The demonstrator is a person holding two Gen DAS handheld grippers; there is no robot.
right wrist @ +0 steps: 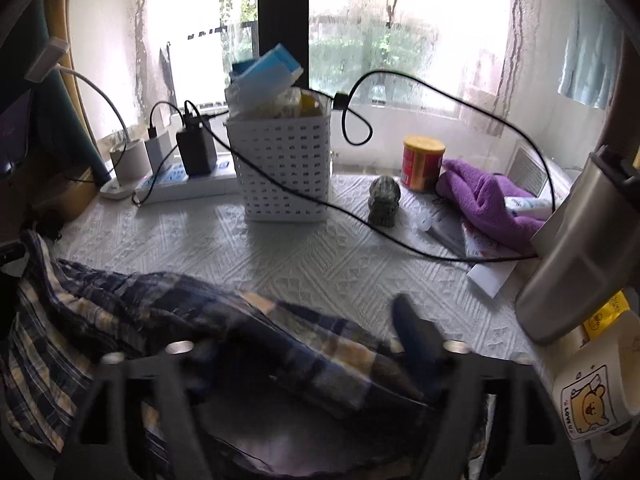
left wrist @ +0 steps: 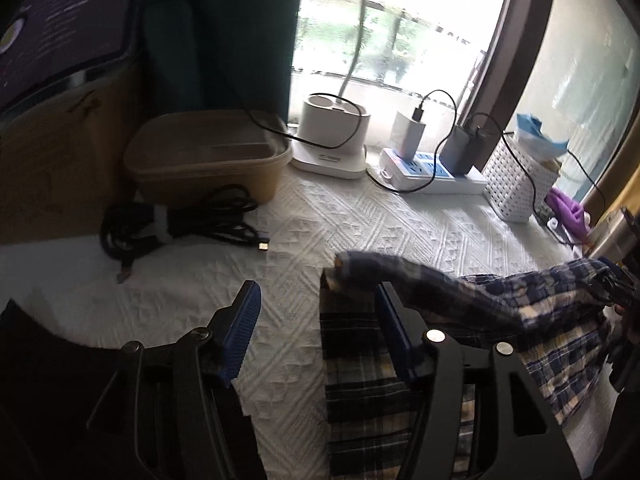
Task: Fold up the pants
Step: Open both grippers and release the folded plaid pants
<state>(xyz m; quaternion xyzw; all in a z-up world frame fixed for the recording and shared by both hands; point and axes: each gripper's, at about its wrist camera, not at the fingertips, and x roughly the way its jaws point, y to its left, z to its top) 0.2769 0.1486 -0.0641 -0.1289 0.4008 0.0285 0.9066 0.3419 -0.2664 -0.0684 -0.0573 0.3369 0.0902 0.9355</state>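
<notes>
- Left gripper [left wrist: 316, 320]: jaws spread, holding nothing, right finger over the pants [left wrist: 460, 312].
- Right gripper [right wrist: 316, 344] (blurred): grip unclear, pants draped across it, near side of the basket [right wrist: 286, 168].

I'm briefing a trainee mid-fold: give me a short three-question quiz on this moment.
1. True or false: the left hand-held gripper is shut on the plaid pants.
2. Multiple choice: what stands beside the white lattice basket, on the side toward the purple towel? A) a small grey figurine B) a glass bottle C) a pair of scissors
3. Fill in: the chargers are plugged into a white ____ by the window.

Key
1. False: its jaws are open, with one finger over the cloth and the other over the white bedspread.
2. A, the small grey figurine.
3. power strip.
</notes>
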